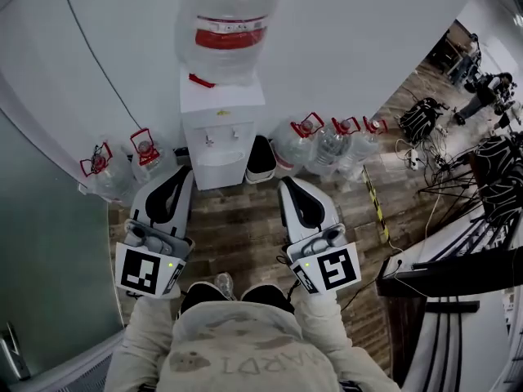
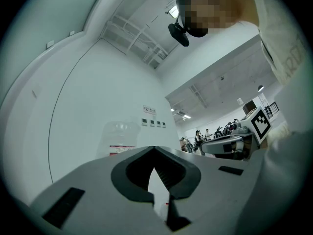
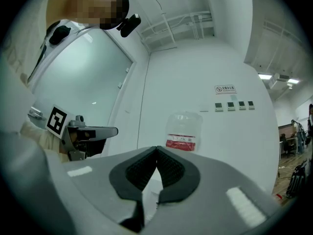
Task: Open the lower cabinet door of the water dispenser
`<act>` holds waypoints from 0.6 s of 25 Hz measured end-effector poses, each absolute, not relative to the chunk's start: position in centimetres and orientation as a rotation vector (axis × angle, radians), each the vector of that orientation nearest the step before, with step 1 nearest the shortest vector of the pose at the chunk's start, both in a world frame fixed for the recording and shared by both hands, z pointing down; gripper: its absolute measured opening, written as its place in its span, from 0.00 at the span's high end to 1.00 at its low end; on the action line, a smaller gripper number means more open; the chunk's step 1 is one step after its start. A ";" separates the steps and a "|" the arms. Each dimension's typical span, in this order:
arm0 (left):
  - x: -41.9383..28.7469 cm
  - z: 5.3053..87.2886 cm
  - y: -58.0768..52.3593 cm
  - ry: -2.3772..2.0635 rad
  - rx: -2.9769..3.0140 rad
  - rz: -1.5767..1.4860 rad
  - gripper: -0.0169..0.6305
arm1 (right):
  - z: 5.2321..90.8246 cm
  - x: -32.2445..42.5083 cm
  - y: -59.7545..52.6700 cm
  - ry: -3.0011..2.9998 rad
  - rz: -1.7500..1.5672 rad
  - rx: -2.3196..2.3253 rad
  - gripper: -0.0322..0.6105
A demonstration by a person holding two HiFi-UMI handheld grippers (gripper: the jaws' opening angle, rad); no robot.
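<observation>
The white water dispenser (image 1: 221,129) stands against the wall with a large clear bottle (image 1: 225,31) on top. Its lower cabinet door (image 1: 221,172) looks closed. My left gripper (image 1: 181,173) is in front of the dispenser's left side and my right gripper (image 1: 288,184) is off its right side. Both are held above the wooden floor, short of the cabinet. Each gripper's jaws meet at the tips with nothing between them. In the left gripper view (image 2: 153,148) and the right gripper view (image 3: 156,148), only the bottle (image 3: 184,131) shows above the jaws.
Spare water bottles with red handles stand on the floor left (image 1: 145,155) and right (image 1: 299,142) of the dispenser. A black bin (image 1: 261,158) sits beside it. Cables and stands (image 1: 462,166) crowd the right side. A glass wall (image 1: 41,260) runs along the left.
</observation>
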State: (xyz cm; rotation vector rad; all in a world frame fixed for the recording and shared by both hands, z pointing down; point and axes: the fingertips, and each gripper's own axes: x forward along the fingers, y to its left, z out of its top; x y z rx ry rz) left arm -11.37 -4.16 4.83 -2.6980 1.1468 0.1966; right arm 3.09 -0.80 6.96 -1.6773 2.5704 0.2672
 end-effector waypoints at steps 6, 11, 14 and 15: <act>-12.1 5.6 -5.8 1.155 -2.715 0.208 0.97 | 7.8 2.6 -2.1 2.585 0.255 -1.709 0.94; -12.7 6.1 -7.0 1.170 -2.713 0.206 0.97 | 7.9 2.3 -3.6 2.595 0.261 -1.706 0.94; -12.7 6.2 -7.6 1.190 -2.705 0.198 0.97 | 7.8 2.6 -4.4 2.598 0.257 -1.692 0.94; -12.6 6.1 -7.8 1.197 -2.702 0.197 0.97 | 7.7 2.7 -4.7 2.601 0.259 -1.687 0.94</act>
